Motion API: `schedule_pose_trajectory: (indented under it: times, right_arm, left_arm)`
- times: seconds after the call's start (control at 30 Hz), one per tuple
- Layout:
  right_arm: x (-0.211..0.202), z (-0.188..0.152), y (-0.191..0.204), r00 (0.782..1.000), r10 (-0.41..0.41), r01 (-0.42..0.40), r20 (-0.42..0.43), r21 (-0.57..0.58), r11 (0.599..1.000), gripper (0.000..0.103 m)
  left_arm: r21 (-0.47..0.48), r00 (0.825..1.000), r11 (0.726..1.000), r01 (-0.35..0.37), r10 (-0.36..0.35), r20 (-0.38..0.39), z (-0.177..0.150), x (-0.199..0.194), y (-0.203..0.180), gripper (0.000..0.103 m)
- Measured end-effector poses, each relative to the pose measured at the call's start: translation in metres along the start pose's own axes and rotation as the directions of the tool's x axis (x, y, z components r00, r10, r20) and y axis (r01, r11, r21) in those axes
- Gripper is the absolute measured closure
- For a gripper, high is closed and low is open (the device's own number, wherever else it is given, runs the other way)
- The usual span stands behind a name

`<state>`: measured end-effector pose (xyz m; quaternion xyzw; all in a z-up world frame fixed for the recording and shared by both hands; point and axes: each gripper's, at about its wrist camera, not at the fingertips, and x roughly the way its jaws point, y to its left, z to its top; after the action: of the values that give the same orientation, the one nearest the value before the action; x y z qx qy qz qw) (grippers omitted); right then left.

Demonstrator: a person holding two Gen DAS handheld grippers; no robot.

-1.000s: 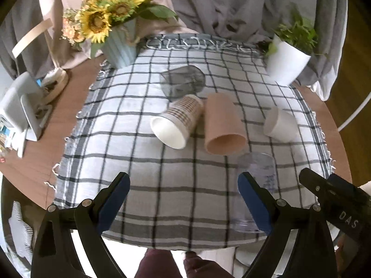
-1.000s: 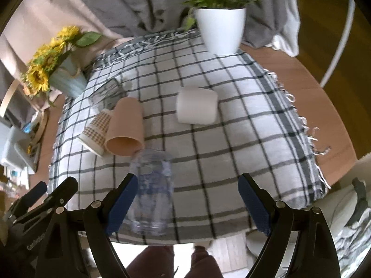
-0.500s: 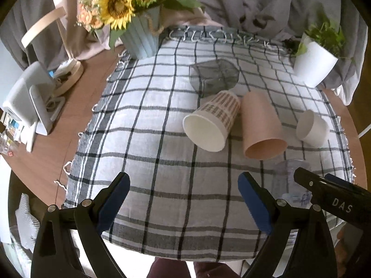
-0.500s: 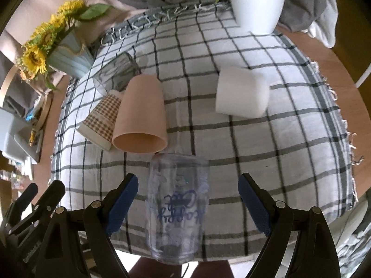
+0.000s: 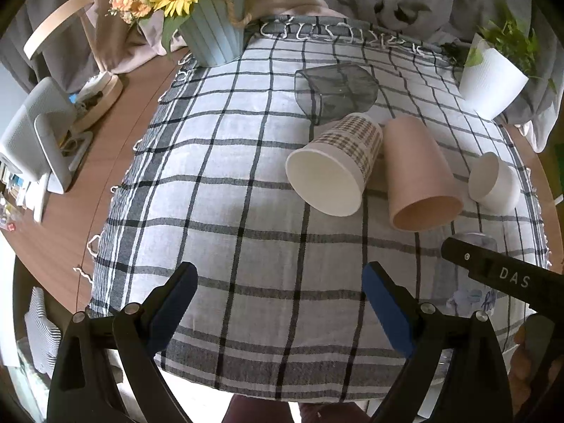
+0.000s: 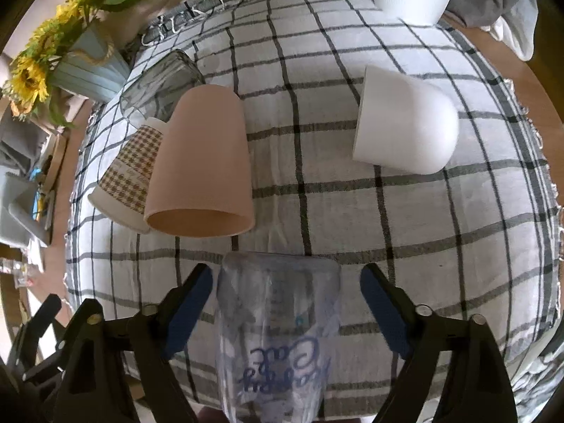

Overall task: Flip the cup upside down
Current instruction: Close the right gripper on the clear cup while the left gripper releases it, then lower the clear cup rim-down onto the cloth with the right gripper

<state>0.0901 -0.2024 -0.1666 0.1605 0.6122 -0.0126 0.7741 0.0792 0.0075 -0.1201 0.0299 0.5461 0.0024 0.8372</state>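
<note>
A clear plastic cup with blue lettering (image 6: 278, 331) lies on its side on the checked cloth (image 6: 352, 211), between the open fingers of my right gripper (image 6: 285, 303), which do not touch it. It shows in the left wrist view (image 5: 469, 292), partly behind the right gripper's arm. Beyond it lie a tan cup (image 6: 204, 165), a houndstooth paper cup (image 6: 130, 172), a smoky glass (image 6: 158, 81) and a white cup (image 6: 405, 127), all on their sides. My left gripper (image 5: 278, 303) is open and empty above the cloth's near edge.
A sunflower vase (image 5: 215, 35) stands at the back left and a white plant pot (image 5: 490, 81) at the back right. A white device (image 5: 38, 141) and a wooden stand (image 5: 95, 95) sit on the bare wooden table at the left.
Both grippers have moved forward over the table. The right gripper has closed in so the clear cup now lies between its open fingers.
</note>
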Motion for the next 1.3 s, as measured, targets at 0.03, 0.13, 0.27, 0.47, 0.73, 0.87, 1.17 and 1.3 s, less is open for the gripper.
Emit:
schedule_pose_trajectory:
  times: [0.03, 0.13, 0.27, 0.47, 0.73, 0.87, 1.17, 1.3]
  right_arm:
    - [0.002, 0.0, -0.001, 1.0, 0.011, -0.011, -0.006, 0.006, 1.0, 0.024]
    - [0.004, 0.001, -0.005, 0.999, 0.05, -0.049, -0.02, 0.03, 0.998, 0.031]
    - [0.0, -0.001, -0.003, 0.999, 0.039, -0.039, -0.001, 0.022, 0.999, 0.031]
    - [-0.033, -0.004, 0.003, 0.993, 0.011, -0.009, 0.119, -0.019, 1.0, 0.031]
    - [-0.081, -0.005, 0.012, 0.944, -0.062, 0.09, 0.325, -0.073, 0.993, 0.032]
    - [-0.075, -0.008, 0.019, 0.946, -0.074, 0.113, 0.315, -0.107, 0.988, 0.032]
    - [-0.086, -0.009, 0.018, 0.946, -0.088, 0.127, 0.312, -0.105, 0.986, 0.032]
    - [-0.075, -0.009, 0.02, 0.953, -0.1, 0.137, 0.285, -0.116, 0.984, 0.032]
  left_arm:
    - [-0.004, 1.0, 1.0, 0.001, -0.001, -0.002, 0.0, 0.001, 0.001, 0.008]
    - [-0.016, 1.0, 1.0, 0.004, -0.005, -0.005, 0.001, 0.001, 0.004, 0.008]
    - [-0.017, 1.0, 1.0, -0.001, 0.001, 0.009, -0.001, -0.003, 0.005, 0.008]
    - [-0.025, 0.999, 1.0, 0.017, -0.017, 0.032, -0.002, -0.013, 0.005, 0.008]
    - [-0.014, 0.997, 1.0, 0.012, -0.01, 0.071, -0.008, -0.025, -0.001, 0.008]
    - [-0.015, 0.997, 1.0, 0.011, -0.009, 0.073, -0.01, -0.028, -0.001, 0.008]
    - [-0.046, 0.996, 0.999, 0.01, -0.006, 0.086, -0.012, -0.033, 0.004, 0.008]
    - [-0.034, 0.996, 0.999, -0.003, 0.006, 0.091, -0.014, -0.034, 0.001, 0.008]
